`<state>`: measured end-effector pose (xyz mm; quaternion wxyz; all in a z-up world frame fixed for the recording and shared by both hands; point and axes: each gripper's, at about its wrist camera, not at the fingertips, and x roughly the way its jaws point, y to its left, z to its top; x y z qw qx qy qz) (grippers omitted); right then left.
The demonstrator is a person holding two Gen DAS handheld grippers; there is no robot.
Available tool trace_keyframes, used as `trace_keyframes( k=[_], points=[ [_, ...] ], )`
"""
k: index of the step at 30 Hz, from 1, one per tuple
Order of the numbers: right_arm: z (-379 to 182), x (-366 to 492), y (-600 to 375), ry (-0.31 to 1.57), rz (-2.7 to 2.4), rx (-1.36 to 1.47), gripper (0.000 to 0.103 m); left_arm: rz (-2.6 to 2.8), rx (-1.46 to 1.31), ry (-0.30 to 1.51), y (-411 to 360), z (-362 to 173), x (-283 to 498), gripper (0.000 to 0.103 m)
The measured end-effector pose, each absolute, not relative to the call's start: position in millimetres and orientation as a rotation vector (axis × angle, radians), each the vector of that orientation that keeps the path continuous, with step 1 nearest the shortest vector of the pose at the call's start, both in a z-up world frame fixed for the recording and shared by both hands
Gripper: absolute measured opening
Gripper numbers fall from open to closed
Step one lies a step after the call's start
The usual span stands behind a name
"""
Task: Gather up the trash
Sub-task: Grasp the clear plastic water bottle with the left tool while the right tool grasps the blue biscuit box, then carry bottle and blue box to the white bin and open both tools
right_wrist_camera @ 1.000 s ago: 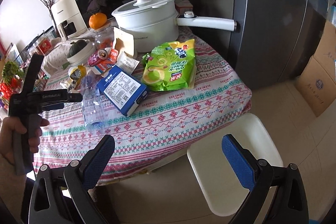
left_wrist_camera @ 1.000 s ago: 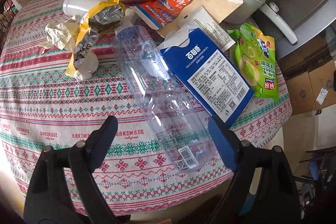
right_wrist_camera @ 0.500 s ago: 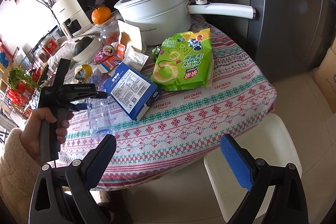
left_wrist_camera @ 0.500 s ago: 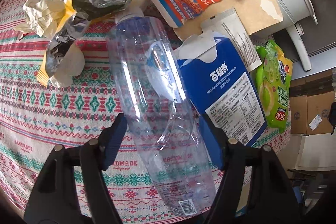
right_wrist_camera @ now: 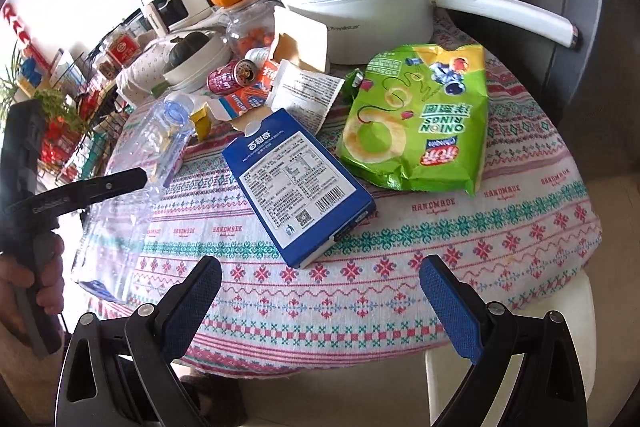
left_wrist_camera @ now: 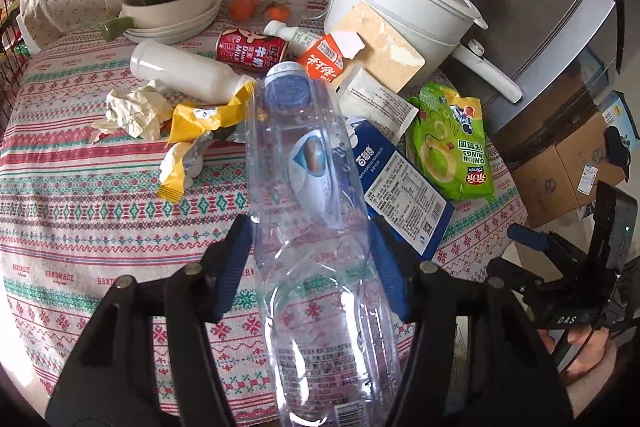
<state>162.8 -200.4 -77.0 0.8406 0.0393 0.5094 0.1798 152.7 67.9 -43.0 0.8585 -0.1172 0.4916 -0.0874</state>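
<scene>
Left gripper [left_wrist_camera: 310, 255] clamped on clear plastic bottle [left_wrist_camera: 316, 227], cap pointing away, raised over patterned tablecloth [left_wrist_camera: 80, 219] marked "HANDMADE". Right gripper [right_wrist_camera: 320, 291] spread wide, empty, at table edge. Just beside bottle: blue carton [right_wrist_camera: 298, 183]; beyond, green "ONION RINGS" bag [right_wrist_camera: 420, 123], red "DRINK MILK" can [left_wrist_camera: 252, 51], white pot [right_wrist_camera: 356, 11].

Black gripper frames, blue ribbed fingers [right_wrist_camera: 448, 303], silver screws, bare skin
</scene>
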Motion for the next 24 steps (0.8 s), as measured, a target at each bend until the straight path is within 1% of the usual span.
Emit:
trace_keyframes(
  k=[1,7,16,22,24],
  points=[
    [-79,169,-192,1.066,0.405,0.045,0.1,-0.188,-0.244,1.014,75,-45,160,0.061],
    [-97,203,-146,1.064,0.541,-0.115,0.101,-0.206,-0.236,0.94,88,-28,146,0.061],
    [-127,245,-86,1.089,0.627,-0.408,0.101,-0.188,-0.274,0.931,107,-31,153,0.061],
    [-156,265,-74,1.142,0.582,-0.476,0.101,-0.192,-0.284,0.953,111,-37,157,0.061],
    [-162,264,-76,1.153,0.558,-0.473,0.097,-0.198,-0.286,0.957,110,-38,156,0.061]
  ],
)
